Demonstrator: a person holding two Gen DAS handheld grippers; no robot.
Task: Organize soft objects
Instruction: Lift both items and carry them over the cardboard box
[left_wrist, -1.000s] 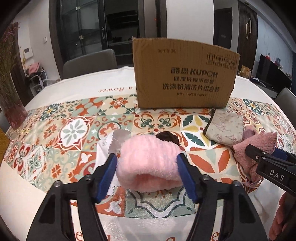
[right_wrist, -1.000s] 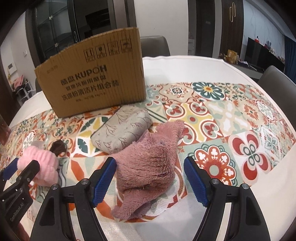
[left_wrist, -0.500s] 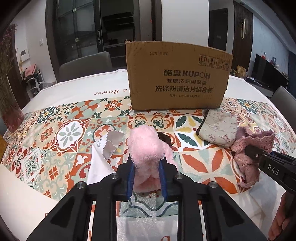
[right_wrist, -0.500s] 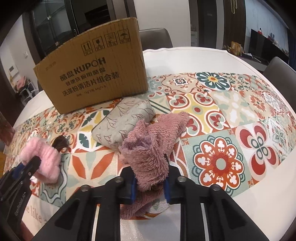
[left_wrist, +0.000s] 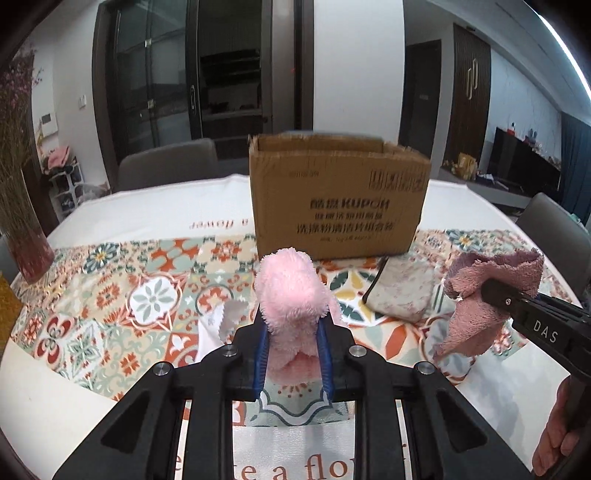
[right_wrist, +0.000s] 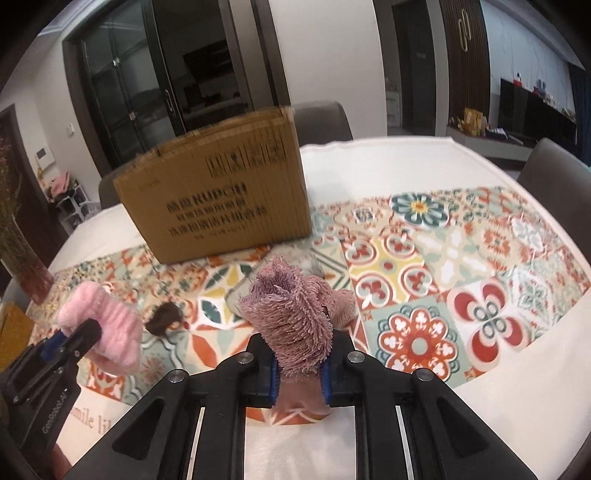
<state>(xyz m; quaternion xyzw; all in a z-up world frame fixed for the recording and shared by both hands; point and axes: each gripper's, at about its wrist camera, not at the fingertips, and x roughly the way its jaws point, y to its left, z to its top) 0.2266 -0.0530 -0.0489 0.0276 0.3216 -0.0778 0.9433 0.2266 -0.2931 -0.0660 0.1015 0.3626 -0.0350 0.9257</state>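
My left gripper (left_wrist: 291, 354) is shut on a fluffy pink headband (left_wrist: 290, 295) and holds it above the table; it also shows in the right wrist view (right_wrist: 107, 332). My right gripper (right_wrist: 298, 373) is shut on a mauve fuzzy towel (right_wrist: 295, 314), lifted off the cloth; the towel hangs at the right of the left wrist view (left_wrist: 487, 295). An open cardboard box (left_wrist: 338, 195) stands at the back of the table, also in the right wrist view (right_wrist: 218, 203). A grey floral pouch (left_wrist: 402, 291) lies in front of the box.
A white cloth piece (left_wrist: 221, 325) and a dark brown hair tie (right_wrist: 164, 317) lie on the patterned tablecloth (right_wrist: 424, 258). A vase of dried flowers (left_wrist: 26, 236) stands at the far left. Grey chairs (left_wrist: 170, 166) ring the table.
Both grippers closed on their items, the left on the pink headband, the right on the mauve towel, and lifted them off the table toward the box.
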